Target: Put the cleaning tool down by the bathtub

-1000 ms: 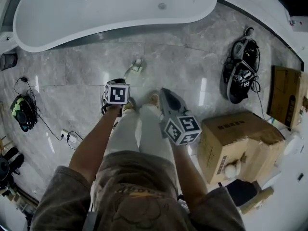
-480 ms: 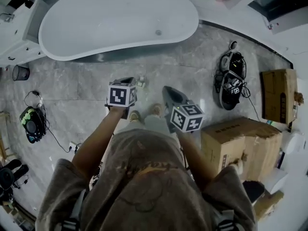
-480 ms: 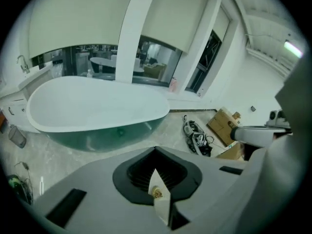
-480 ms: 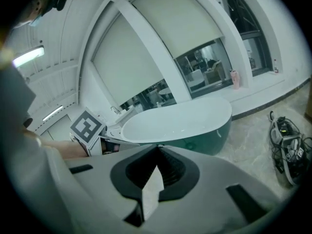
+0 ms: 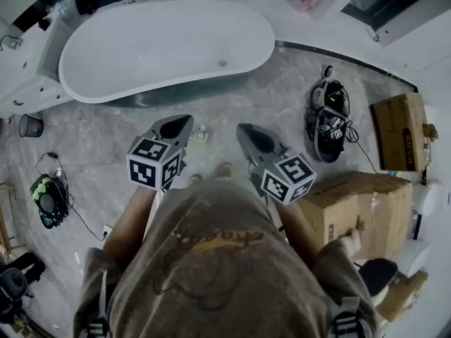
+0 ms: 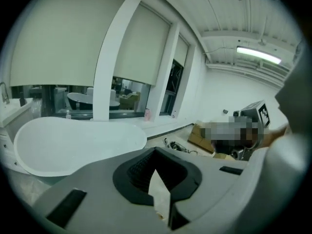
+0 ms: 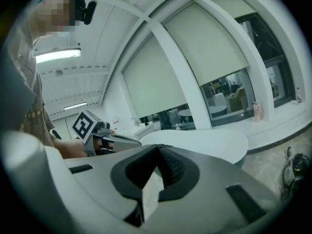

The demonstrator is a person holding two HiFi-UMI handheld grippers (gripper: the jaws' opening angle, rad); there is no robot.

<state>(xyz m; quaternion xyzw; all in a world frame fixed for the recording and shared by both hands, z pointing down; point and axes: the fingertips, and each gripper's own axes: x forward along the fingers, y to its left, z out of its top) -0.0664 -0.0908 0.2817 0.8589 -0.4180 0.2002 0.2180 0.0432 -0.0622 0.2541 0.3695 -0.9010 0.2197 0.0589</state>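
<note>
Two pairs of jaws, both mine, both clenched on nothing: the left gripper [image 6: 156, 152] and the right gripper [image 7: 157, 149] each show ribbed black pads meeting inside a smooth grey shell. Only the head view shows the cleaning tool [image 5: 203, 132], small and pale. It lies on the glossy grey marble floor [image 5: 282, 97] near the smooth white oval bathtub [image 5: 162, 48].

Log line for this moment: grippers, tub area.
left gripper: shut, empty | right gripper: shut, empty | both aimed toward bathtub | small item on floor near bathtub
</note>
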